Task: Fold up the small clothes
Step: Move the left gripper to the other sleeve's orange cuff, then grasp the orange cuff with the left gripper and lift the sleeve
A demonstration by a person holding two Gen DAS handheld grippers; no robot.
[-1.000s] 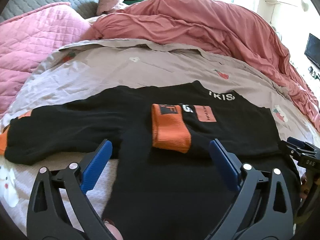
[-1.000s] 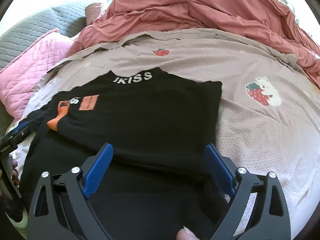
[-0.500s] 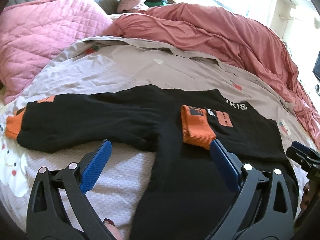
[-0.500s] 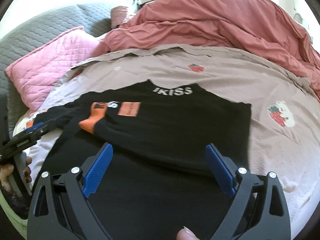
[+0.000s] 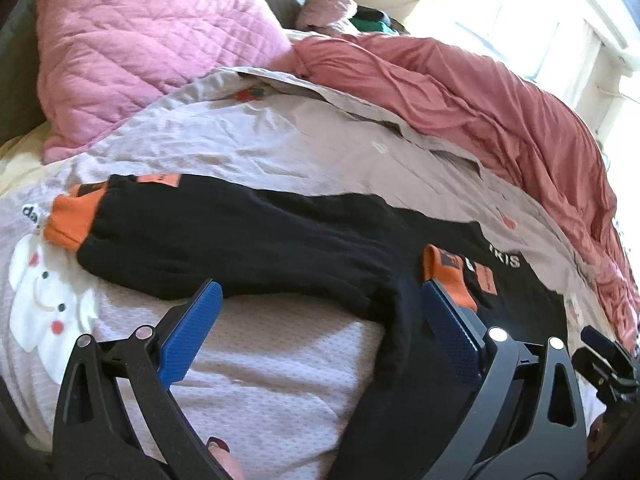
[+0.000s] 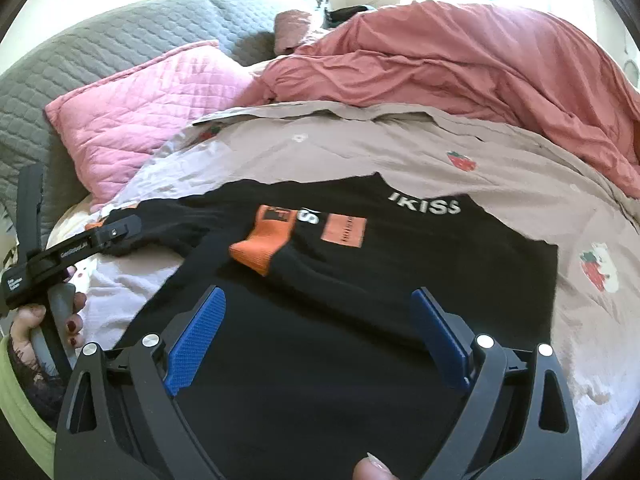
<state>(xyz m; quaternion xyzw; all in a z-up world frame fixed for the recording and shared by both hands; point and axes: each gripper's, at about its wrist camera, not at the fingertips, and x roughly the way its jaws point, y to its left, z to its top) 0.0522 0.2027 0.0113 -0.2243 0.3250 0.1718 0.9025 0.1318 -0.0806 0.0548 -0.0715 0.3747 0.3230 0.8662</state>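
Observation:
A black sweatshirt (image 6: 400,272) with orange cuffs and white lettering lies on the bed. Its right sleeve is folded across the chest, the orange cuff (image 6: 266,240) on top. Its left sleeve (image 5: 240,248) stretches out flat to the left, ending in an orange cuff (image 5: 74,216). My left gripper (image 5: 320,304) is open and empty, hovering near the left sleeve's armpit. My right gripper (image 6: 318,310) is open and empty above the shirt's lower body. The left gripper also shows in the right wrist view (image 6: 116,232), held by a hand.
The shirt lies on a beige sheet (image 6: 360,148) printed with strawberries and bears. A pink quilted pillow (image 5: 140,52) lies at the far left, a bunched red duvet (image 6: 460,68) along the back and right, and a grey headboard (image 6: 100,48) behind.
Both grippers have swung to the left. The left sleeve and its cuff have come fully into the left wrist view. The sweatshirt has not moved.

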